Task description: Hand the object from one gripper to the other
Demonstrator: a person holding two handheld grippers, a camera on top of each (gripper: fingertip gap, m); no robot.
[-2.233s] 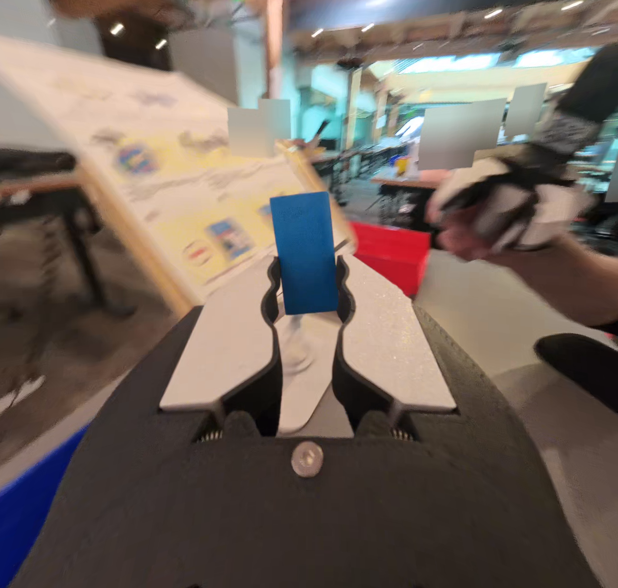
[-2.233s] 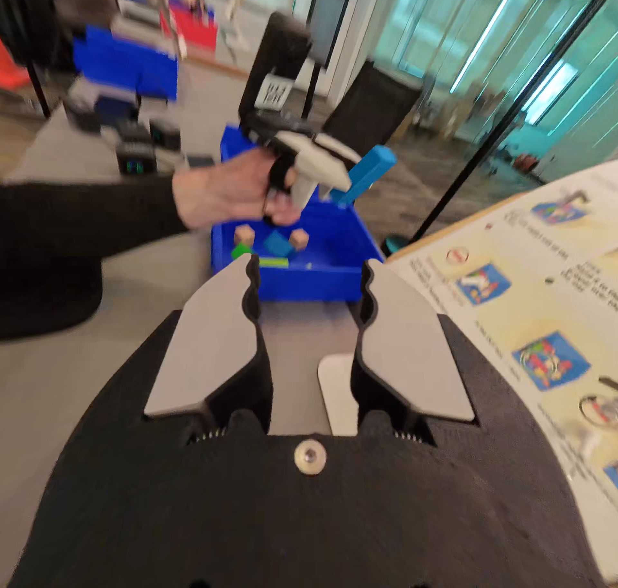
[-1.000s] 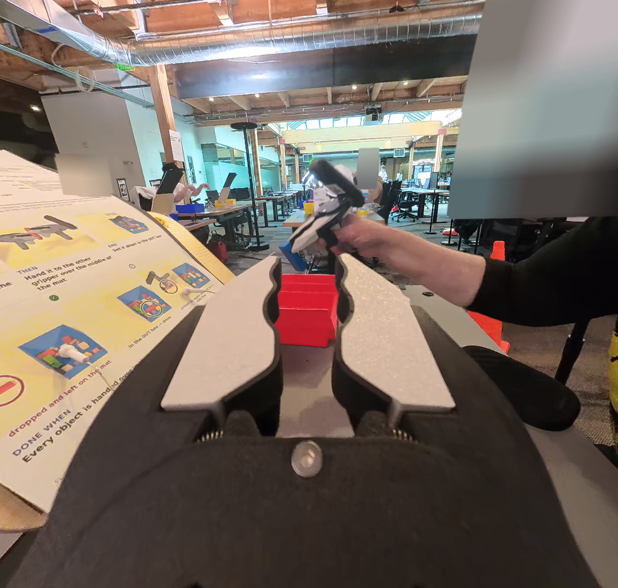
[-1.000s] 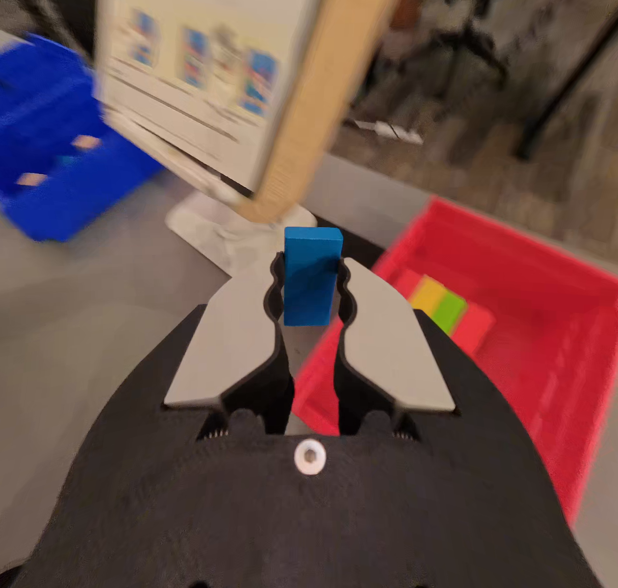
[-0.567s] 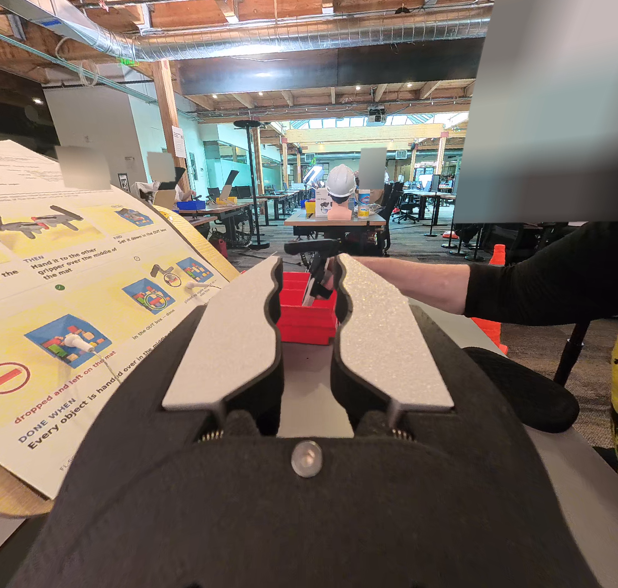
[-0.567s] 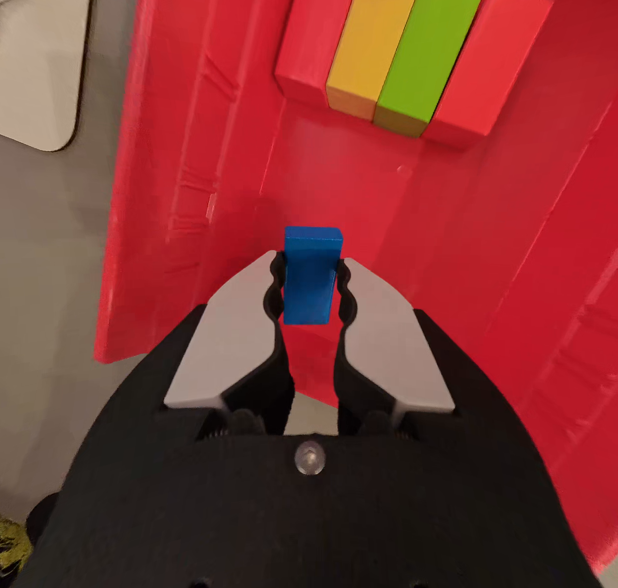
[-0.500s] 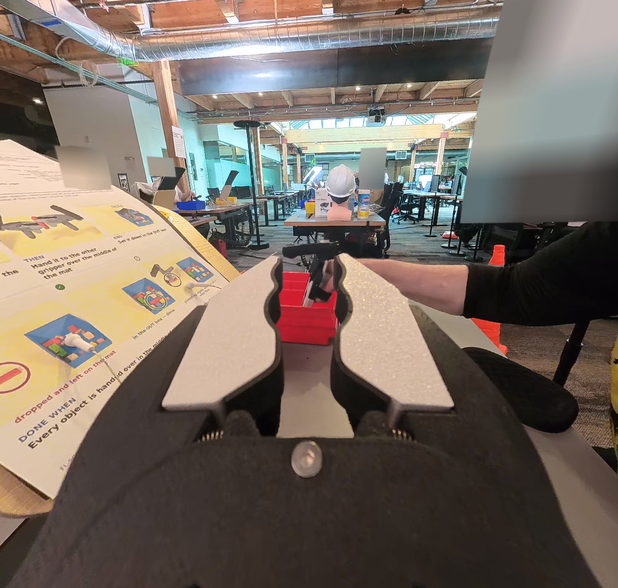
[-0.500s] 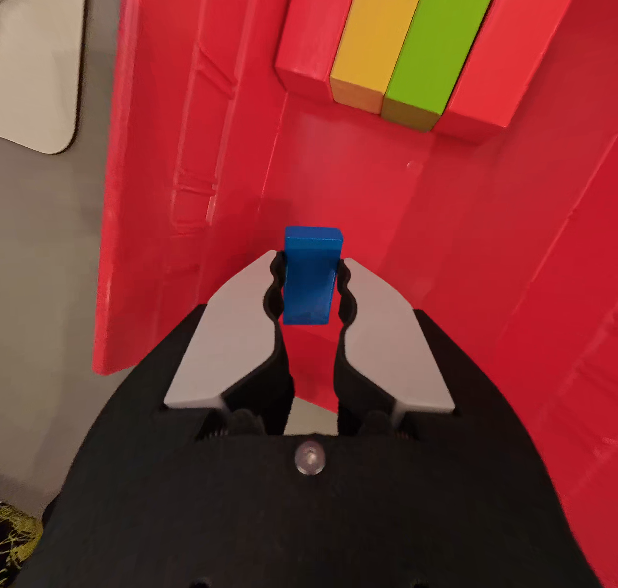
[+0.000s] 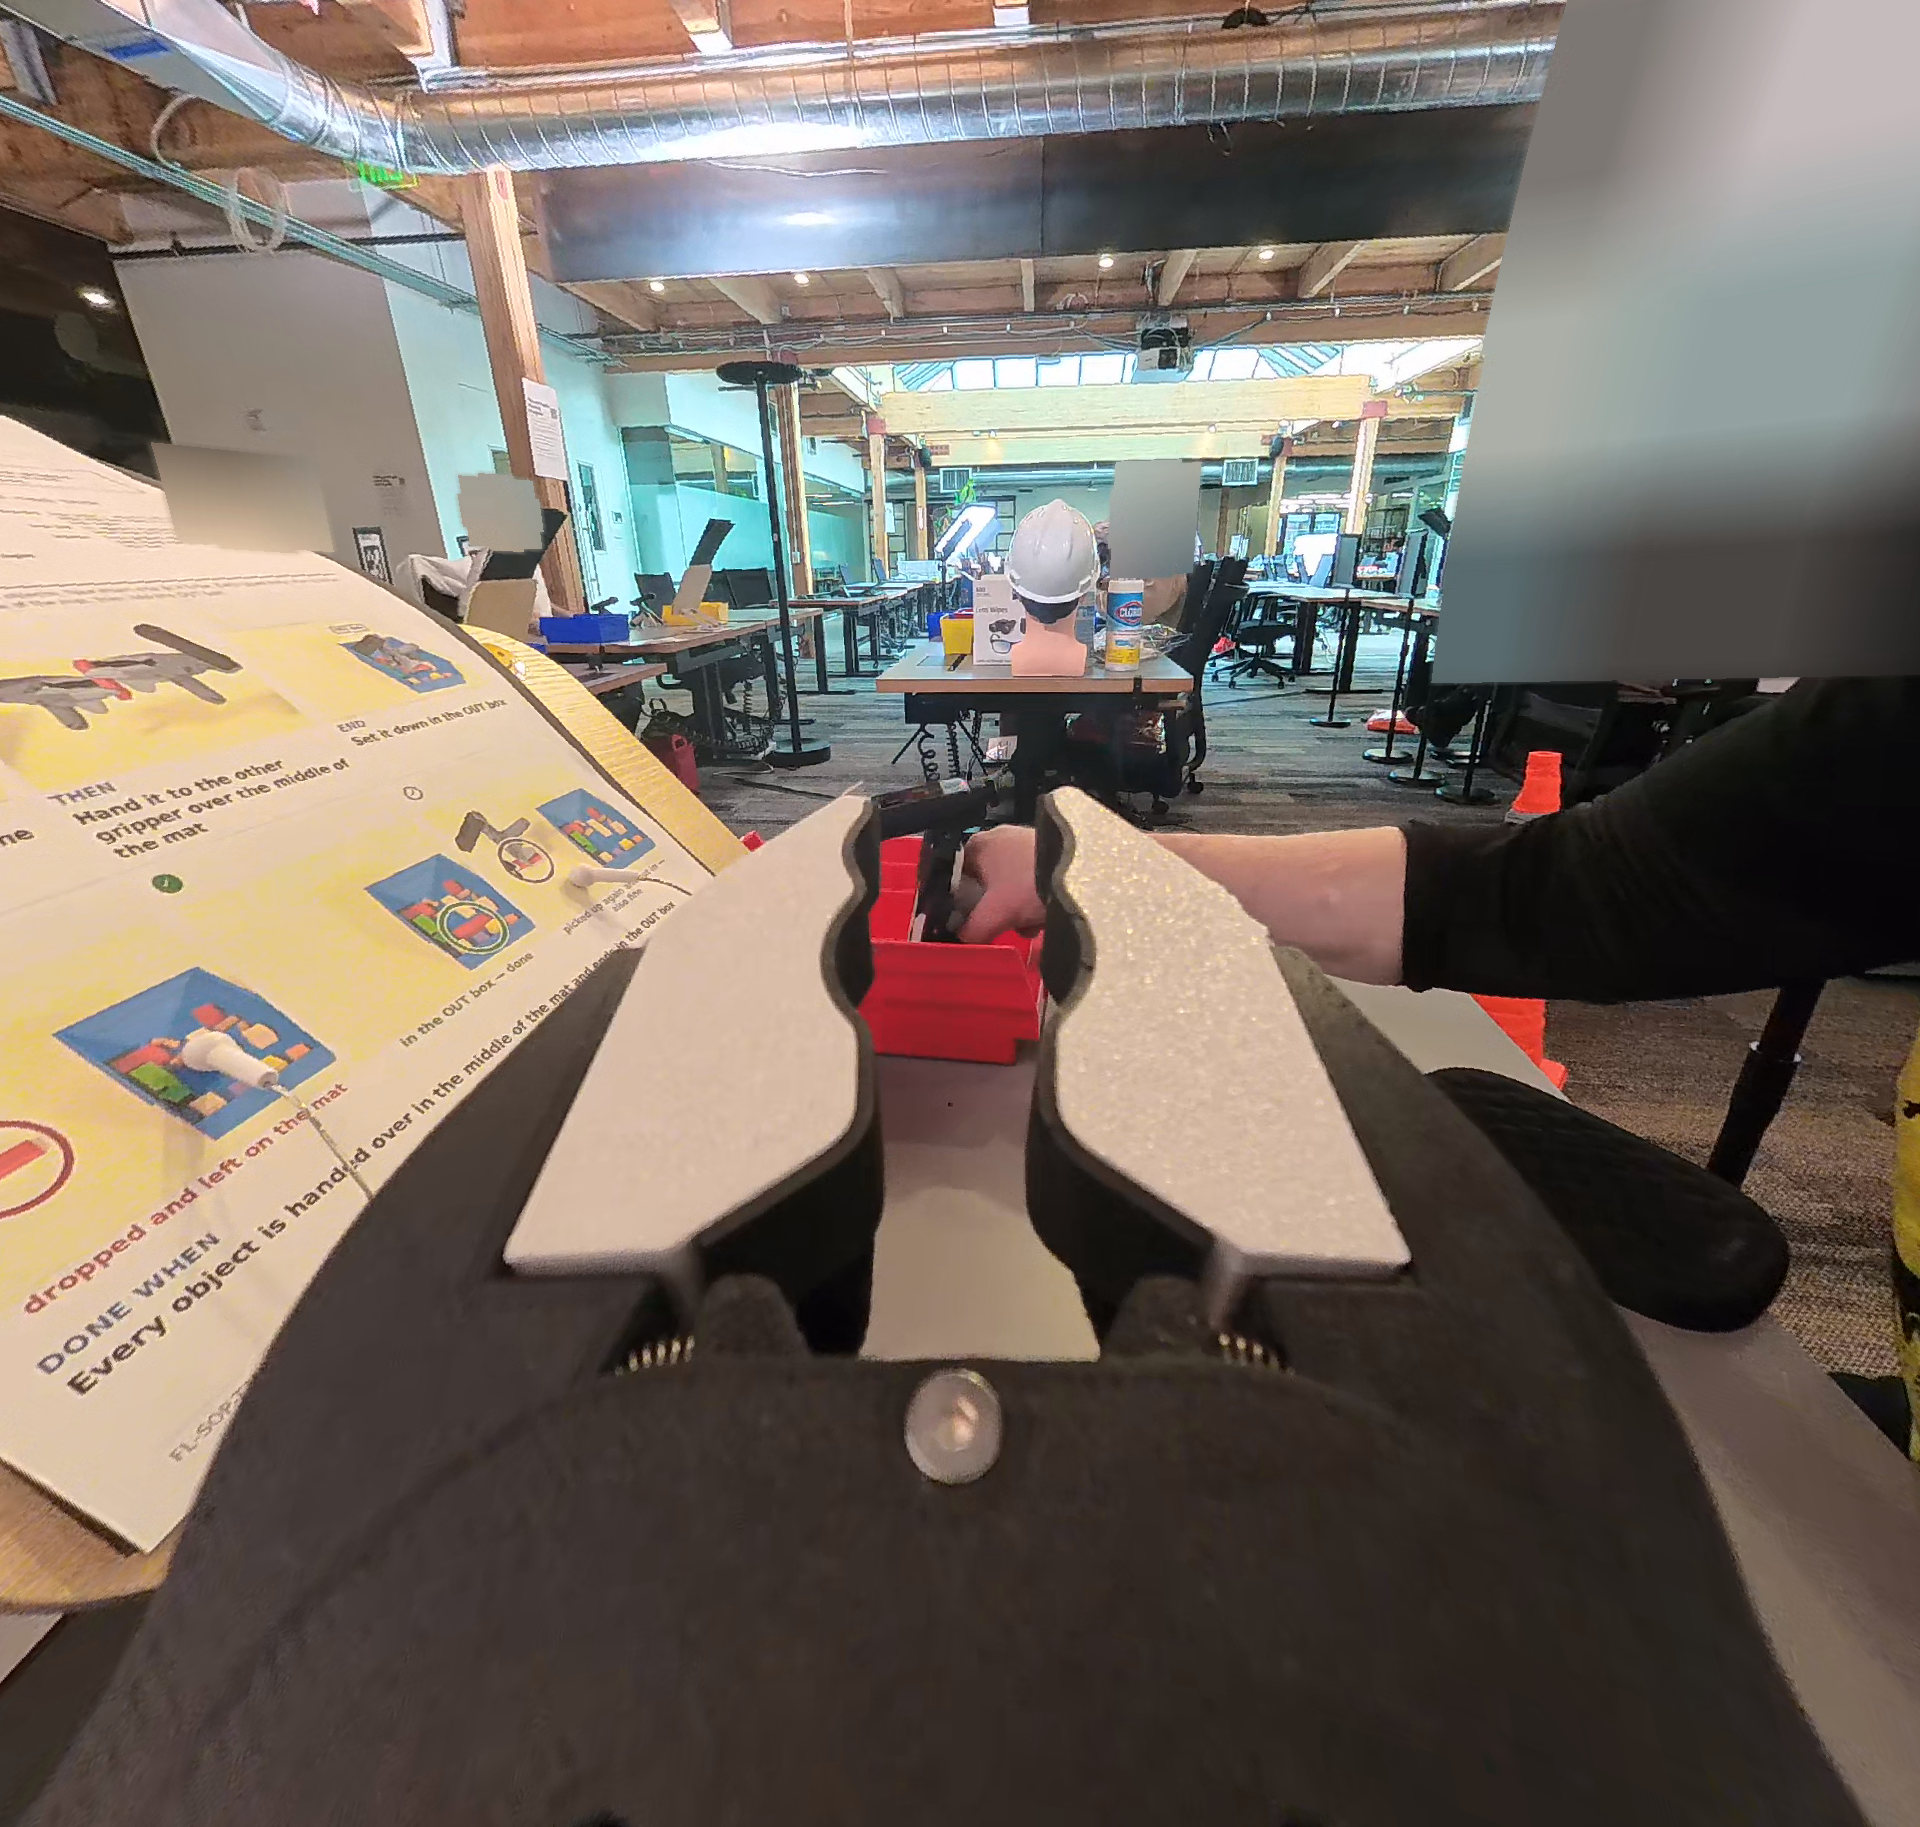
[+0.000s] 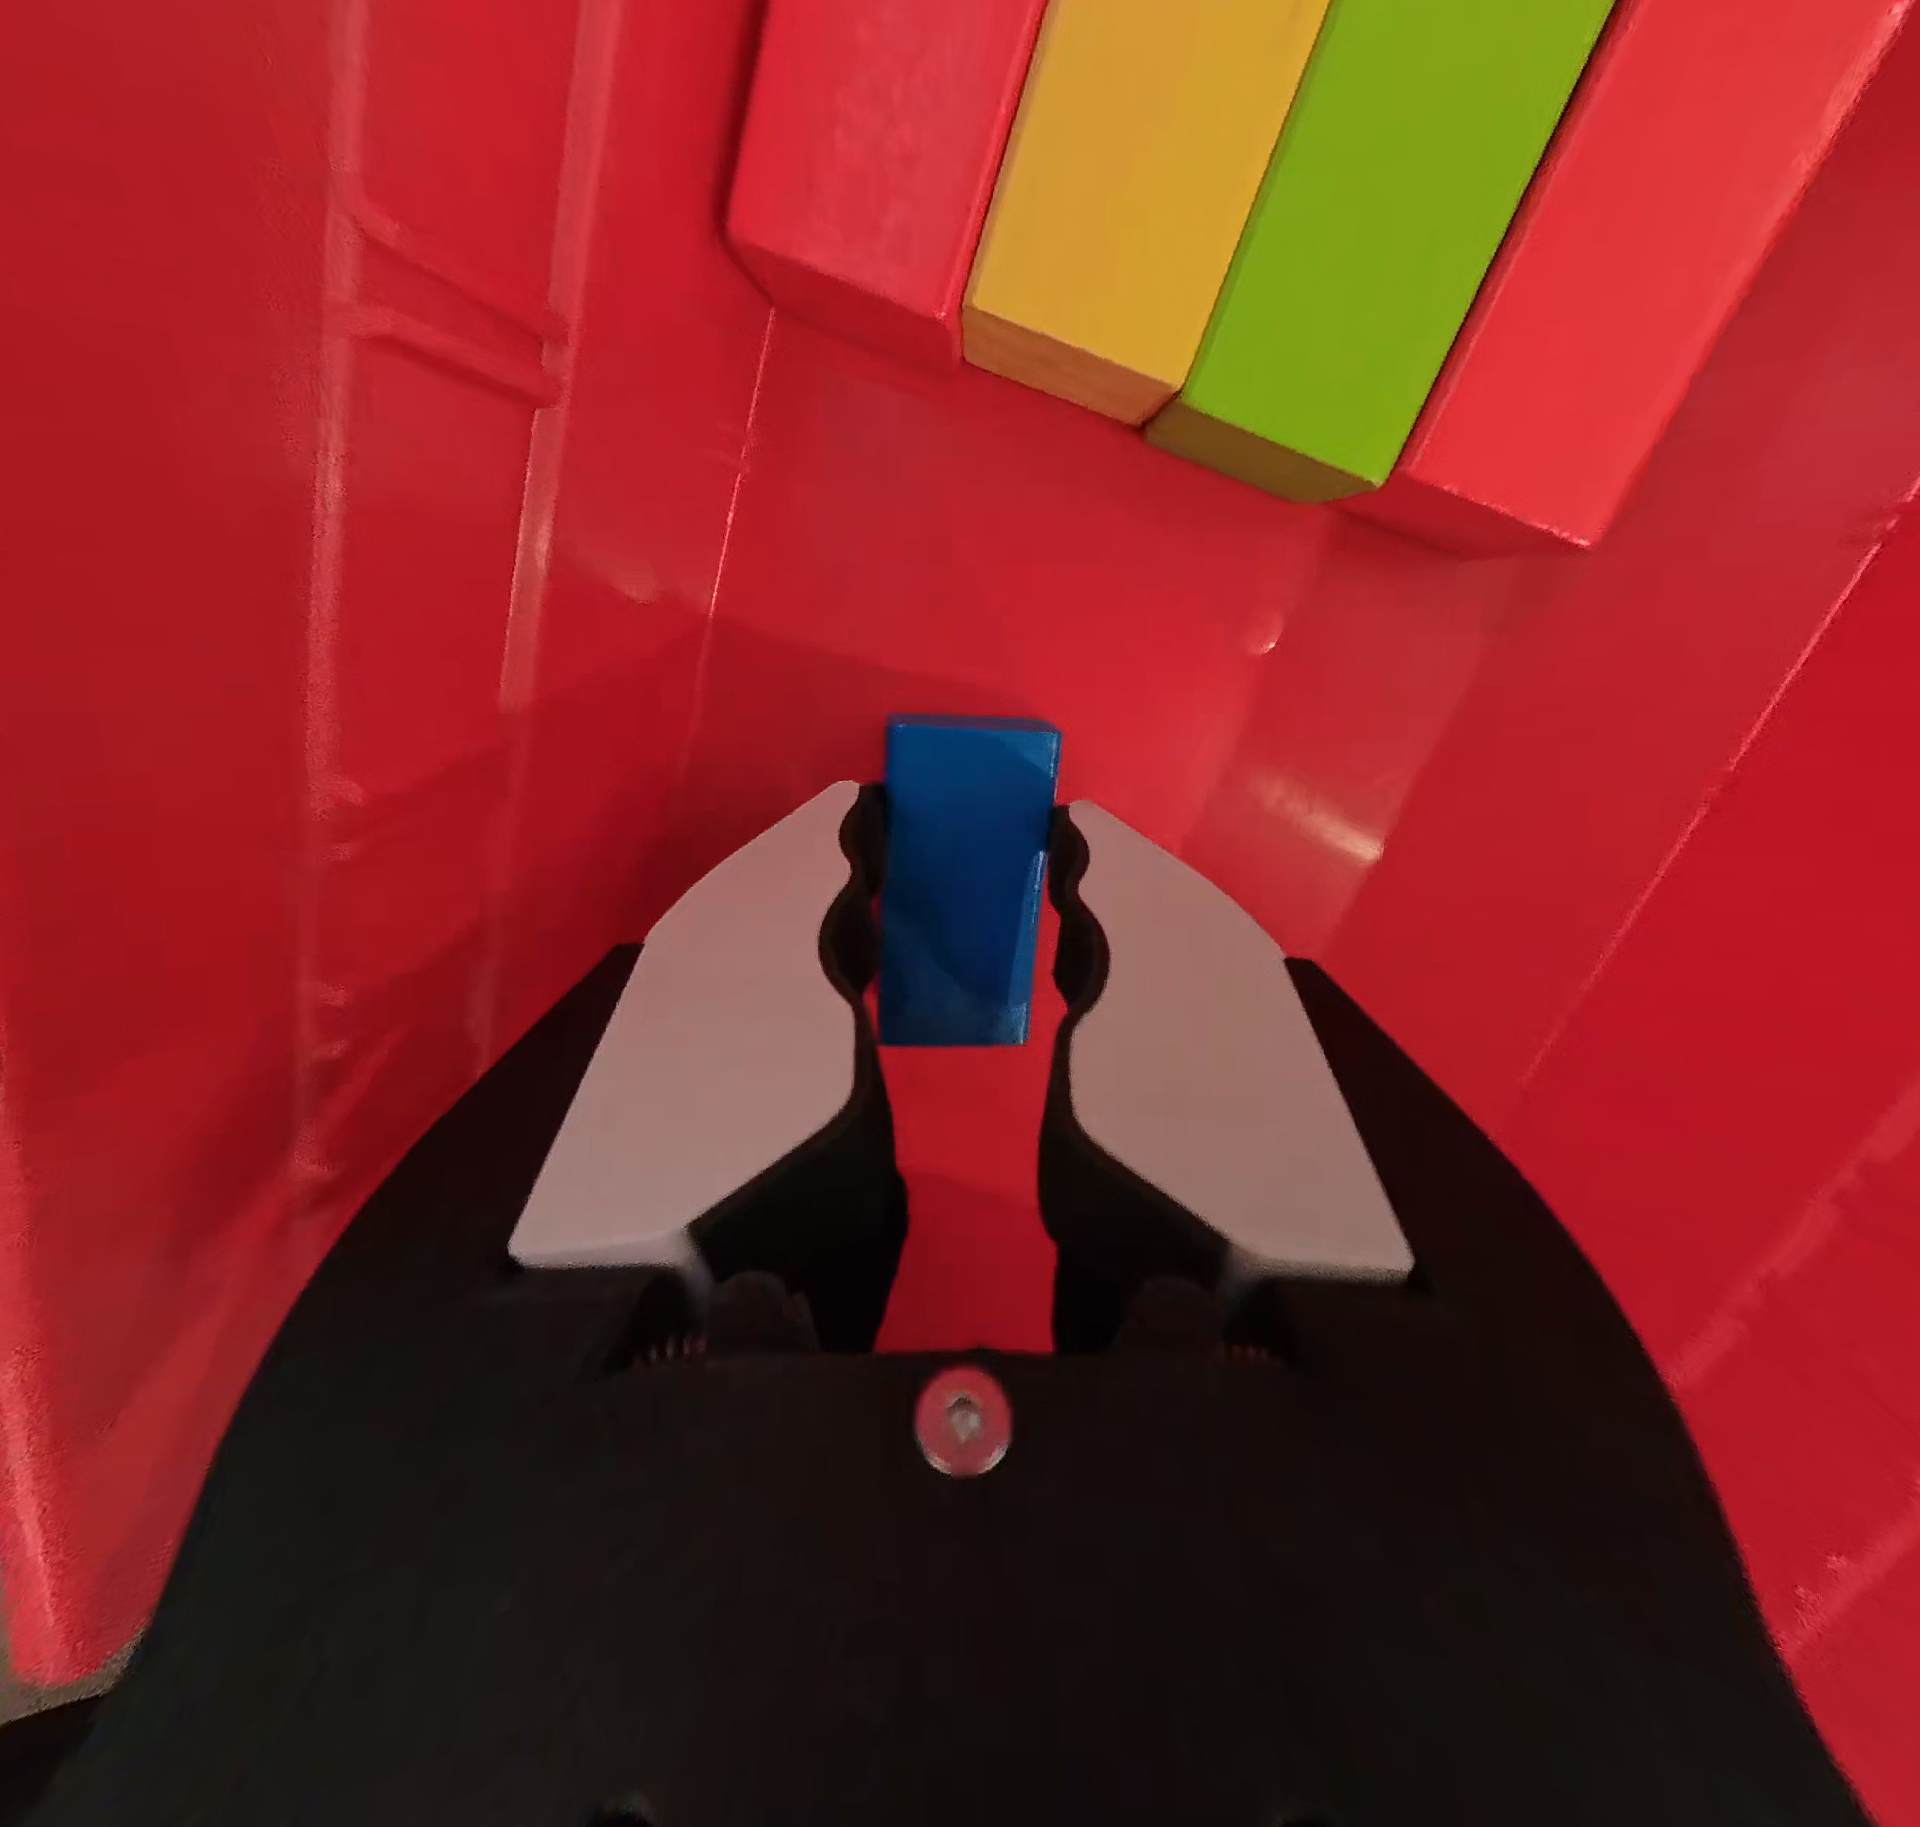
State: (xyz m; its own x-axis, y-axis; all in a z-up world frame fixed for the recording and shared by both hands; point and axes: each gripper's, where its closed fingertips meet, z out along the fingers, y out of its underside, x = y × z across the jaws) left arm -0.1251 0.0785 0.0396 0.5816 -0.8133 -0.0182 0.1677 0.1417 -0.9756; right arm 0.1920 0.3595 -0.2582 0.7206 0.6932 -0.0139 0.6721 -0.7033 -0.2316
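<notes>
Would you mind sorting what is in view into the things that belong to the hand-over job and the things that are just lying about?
Belongs to the job:
- blue block, clamped in the right gripper
- left gripper, open and holding nothing
- red bin
- red, yellow and green blocks lying in the bin
- instruction board

Just lying about:
- white hard hat on a mannequin head
- wipes canister
- orange cone

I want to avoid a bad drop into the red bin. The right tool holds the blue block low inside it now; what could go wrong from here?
1. The blue block sticks out past the right tool, so it may tip when released.
2. The bin wall is close on one side; opening or lifting out could bump it.
3. The block could fall askew, apart from the row of blocks.
</notes>
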